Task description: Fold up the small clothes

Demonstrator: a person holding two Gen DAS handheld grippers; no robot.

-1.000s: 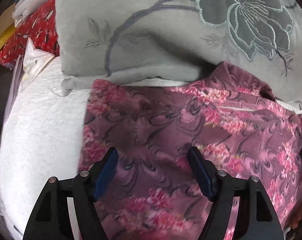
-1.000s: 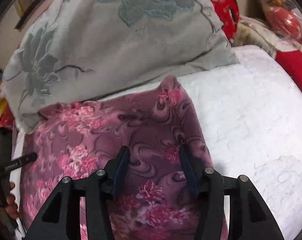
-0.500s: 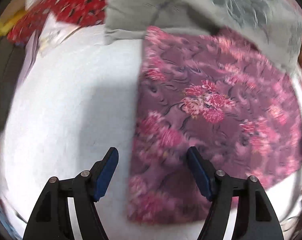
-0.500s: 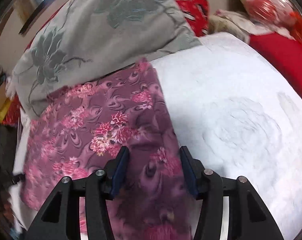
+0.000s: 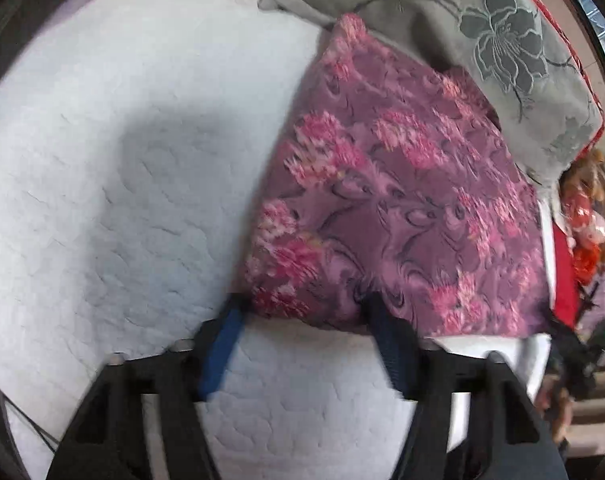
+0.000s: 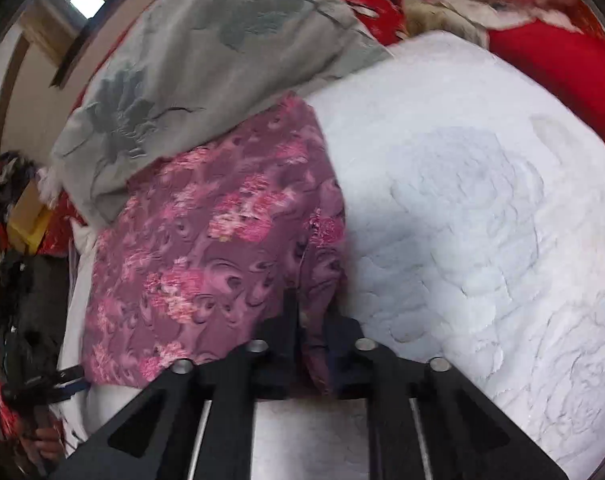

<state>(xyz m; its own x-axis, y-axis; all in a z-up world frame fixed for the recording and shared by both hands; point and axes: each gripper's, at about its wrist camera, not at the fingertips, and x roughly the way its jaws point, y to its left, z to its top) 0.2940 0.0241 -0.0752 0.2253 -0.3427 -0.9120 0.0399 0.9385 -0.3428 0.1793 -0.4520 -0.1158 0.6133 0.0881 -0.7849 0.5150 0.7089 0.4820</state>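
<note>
Left wrist view: purple floral garment (image 5: 402, 208) spread flat on the white quilted bed cover (image 5: 114, 168), far edge tucked against the grey flower-embroidered pillow (image 5: 482, 32). Left tool (image 5: 302, 312) at the garment's near left corner, jaws just been closing, blue pad (image 5: 222, 348) at the cloth's left edge and the dark one at the hem further right, the corner between them; whether the pads already press on the cloth cannot be told, picture blurred. Red fabric (image 5: 564, 272) beyond the garment's right side, with a doll-like figure (image 5: 586, 208) in red and white next to it. Right wrist view: same garment (image 6: 214, 248) left of centre on the bed cover (image 6: 482, 220), grey pillow (image 6: 206, 64) behind and overlapping its far edge. Right tool (image 6: 312, 320) at the near right corner, jaws just been closing and now drawn together, clamped on a bunched fold of the purple cloth that stands up between the fingers (image 6: 290, 320). Red cloth (image 6: 554, 64) at the upper right past the bed cover. At the lower left edge, a person's hand (image 6: 42, 446) gripping the other tool's black frame.
</note>
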